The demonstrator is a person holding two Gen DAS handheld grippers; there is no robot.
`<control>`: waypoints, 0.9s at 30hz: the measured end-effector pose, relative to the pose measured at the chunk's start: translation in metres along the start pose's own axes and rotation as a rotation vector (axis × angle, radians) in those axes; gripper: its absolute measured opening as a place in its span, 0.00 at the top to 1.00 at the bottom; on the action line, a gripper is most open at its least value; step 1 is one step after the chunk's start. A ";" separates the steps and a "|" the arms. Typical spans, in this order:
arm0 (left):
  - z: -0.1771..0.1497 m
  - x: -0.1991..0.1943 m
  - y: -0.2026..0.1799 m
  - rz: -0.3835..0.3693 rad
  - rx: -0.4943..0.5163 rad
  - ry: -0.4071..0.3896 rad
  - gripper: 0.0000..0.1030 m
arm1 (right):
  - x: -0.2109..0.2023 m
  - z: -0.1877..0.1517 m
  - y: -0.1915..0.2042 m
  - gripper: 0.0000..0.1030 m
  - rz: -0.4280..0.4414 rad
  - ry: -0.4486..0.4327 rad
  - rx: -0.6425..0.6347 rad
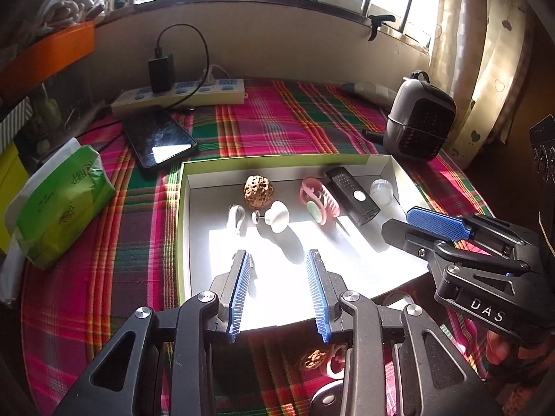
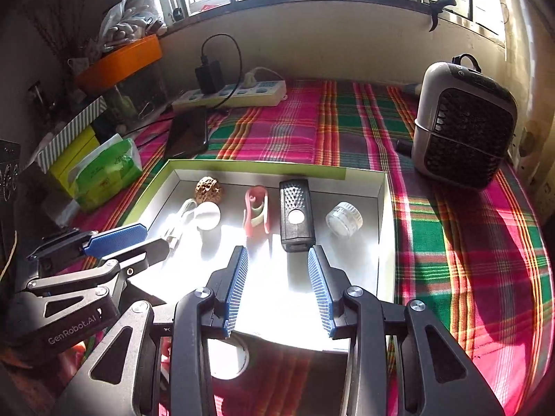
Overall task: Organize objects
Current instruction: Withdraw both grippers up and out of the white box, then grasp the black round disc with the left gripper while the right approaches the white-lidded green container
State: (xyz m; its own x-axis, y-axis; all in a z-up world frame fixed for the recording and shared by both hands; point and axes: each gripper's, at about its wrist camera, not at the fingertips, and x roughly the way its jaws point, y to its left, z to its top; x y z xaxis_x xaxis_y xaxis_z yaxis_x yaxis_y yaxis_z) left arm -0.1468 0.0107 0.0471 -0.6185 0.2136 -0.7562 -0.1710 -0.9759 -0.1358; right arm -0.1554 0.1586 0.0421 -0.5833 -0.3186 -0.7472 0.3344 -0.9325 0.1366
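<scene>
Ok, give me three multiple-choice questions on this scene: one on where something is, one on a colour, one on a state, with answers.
1. Where is the walnut?
A. in the box
B. on the phone
C. on the sill

2. What colour is the clip?
A. blue
B. pink
C. black

3. How are the two grippers, left and right?
A. both open, empty
B. left holds the walnut
C. right holds the jar

Answers: 1 A, it lies inside the box walls. 2 B, plainly pink. 3 A, nothing sits between either pair of pads.

Right gripper [image 1: 432, 227] body, beside the box [image 1: 277, 163]: "DAS"
Left gripper [image 2: 126, 241] body, beside the box: "GenRobot.AI"
Green tissue pack [image 1: 62, 204], beside the box: print unreadable
</scene>
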 end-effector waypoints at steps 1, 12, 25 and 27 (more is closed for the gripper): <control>-0.003 -0.002 -0.001 -0.004 0.002 0.000 0.69 | -0.002 -0.002 0.002 0.63 -0.001 -0.004 -0.004; -0.023 -0.021 -0.003 -0.022 -0.010 -0.008 0.69 | -0.021 -0.026 0.012 0.63 0.002 -0.030 -0.005; -0.055 -0.040 -0.006 -0.036 -0.005 -0.009 0.69 | -0.034 -0.055 0.016 0.63 -0.028 -0.050 -0.010; -0.059 -0.040 -0.006 -0.046 -0.004 -0.005 0.69 | -0.035 -0.058 0.015 0.63 -0.028 -0.051 -0.007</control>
State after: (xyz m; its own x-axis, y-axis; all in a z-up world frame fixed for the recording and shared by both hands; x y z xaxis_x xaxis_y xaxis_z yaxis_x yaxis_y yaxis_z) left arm -0.0757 0.0055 0.0406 -0.6140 0.2583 -0.7459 -0.1963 -0.9652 -0.1727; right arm -0.0867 0.1653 0.0323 -0.6294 -0.3005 -0.7166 0.3220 -0.9402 0.1115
